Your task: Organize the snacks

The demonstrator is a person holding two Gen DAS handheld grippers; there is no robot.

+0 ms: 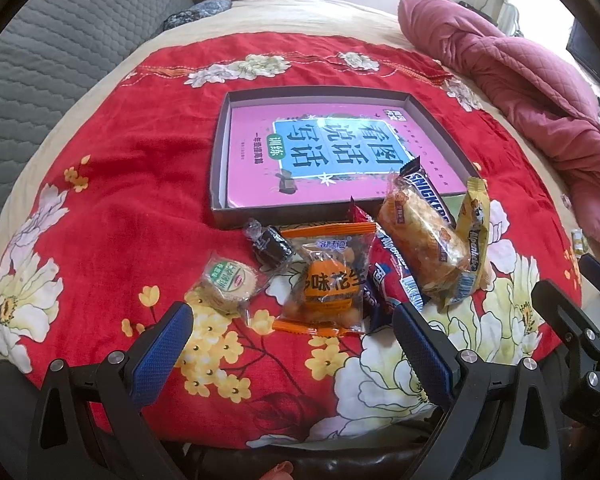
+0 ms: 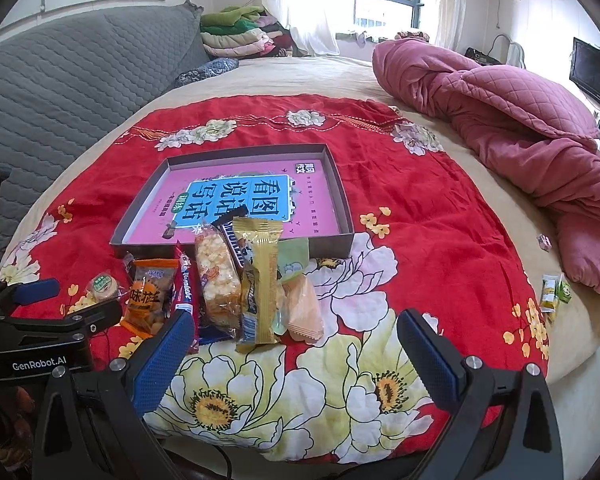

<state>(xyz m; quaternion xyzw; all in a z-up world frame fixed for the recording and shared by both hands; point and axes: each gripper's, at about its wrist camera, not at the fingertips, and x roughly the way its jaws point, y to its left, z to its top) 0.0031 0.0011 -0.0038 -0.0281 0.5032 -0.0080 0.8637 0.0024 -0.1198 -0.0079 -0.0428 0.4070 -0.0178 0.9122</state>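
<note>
A shallow tray lined with a pink book is seen on the red cloth on the bed, and the snacks are heaped just before its near wall, long packets lying end-on towards the tools. The heap is found directly ahead of the left tool and ahead-left of the right tool, so the left is judged nearer. Both tools are held spread and empty; the wrappers are glossy and crinkled.

One shallow box w/ one pink book; approx. eight wrapped snacks in front; two grippers, left and right.
</note>
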